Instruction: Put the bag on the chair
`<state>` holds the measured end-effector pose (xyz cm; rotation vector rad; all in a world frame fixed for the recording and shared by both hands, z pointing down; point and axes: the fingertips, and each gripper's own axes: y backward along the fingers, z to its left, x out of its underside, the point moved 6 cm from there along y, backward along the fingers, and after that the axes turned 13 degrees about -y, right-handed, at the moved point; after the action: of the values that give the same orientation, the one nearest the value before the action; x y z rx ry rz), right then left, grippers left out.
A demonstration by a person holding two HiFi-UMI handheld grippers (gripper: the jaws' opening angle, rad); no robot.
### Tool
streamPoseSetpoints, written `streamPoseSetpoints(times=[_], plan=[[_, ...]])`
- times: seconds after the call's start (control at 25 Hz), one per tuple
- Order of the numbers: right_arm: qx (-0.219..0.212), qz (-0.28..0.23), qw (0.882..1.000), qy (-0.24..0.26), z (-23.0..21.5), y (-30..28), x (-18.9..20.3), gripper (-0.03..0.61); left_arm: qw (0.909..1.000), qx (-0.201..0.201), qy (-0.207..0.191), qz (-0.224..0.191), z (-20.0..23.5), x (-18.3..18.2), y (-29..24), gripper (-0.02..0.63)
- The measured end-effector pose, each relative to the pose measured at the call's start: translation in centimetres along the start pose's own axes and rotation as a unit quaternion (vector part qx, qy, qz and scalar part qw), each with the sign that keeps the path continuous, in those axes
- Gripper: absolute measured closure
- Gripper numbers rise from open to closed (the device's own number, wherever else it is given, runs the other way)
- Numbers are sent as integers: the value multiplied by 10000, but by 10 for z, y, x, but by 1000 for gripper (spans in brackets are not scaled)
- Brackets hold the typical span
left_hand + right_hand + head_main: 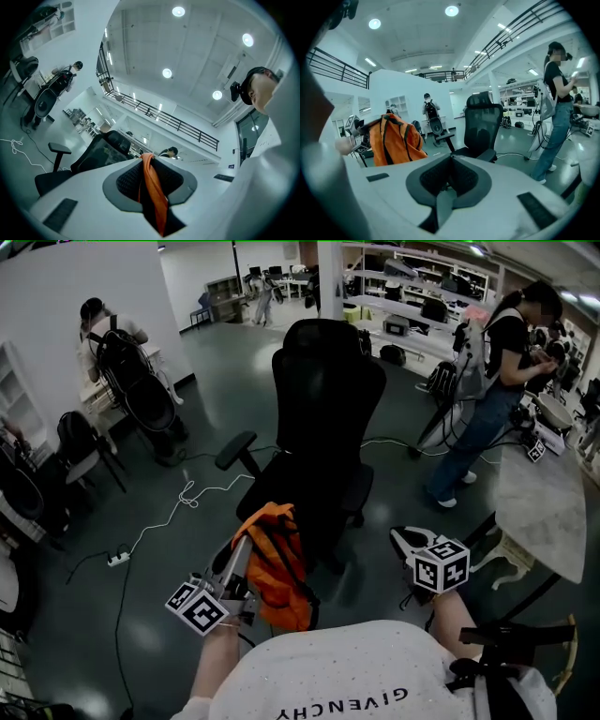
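as the soft bag point(281, 573) sags lower centre, left gripper point(242, 547) clamps its strap point(154, 197), a fit hold (right gripper point(451, 158) closed, empty).

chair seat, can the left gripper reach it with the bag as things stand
Probably yes: the left gripper, shut on the orange bag by its strap, hangs just before the black office chair, whose seat faces it with nothing between.

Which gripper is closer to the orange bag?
Left. The left gripper pinches the strap of the orange bag, so it touches it. The right gripper is empty, off to the side, with a gap between.
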<state>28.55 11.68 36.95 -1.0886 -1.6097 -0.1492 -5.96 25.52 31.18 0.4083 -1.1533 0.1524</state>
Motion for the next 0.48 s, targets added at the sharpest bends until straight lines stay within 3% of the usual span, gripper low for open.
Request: streamPoseSetpoints(times=[0.28, 0.48], plan=[[-124, 35, 9992, -372, -13, -42, -11, 575, 10000, -9, 21, 38, 28, 4, -43, 546], [7, 111, 9992, -390, -10, -73, -22, 575, 9993, 85, 369, -23, 56, 2, -65, 546]])
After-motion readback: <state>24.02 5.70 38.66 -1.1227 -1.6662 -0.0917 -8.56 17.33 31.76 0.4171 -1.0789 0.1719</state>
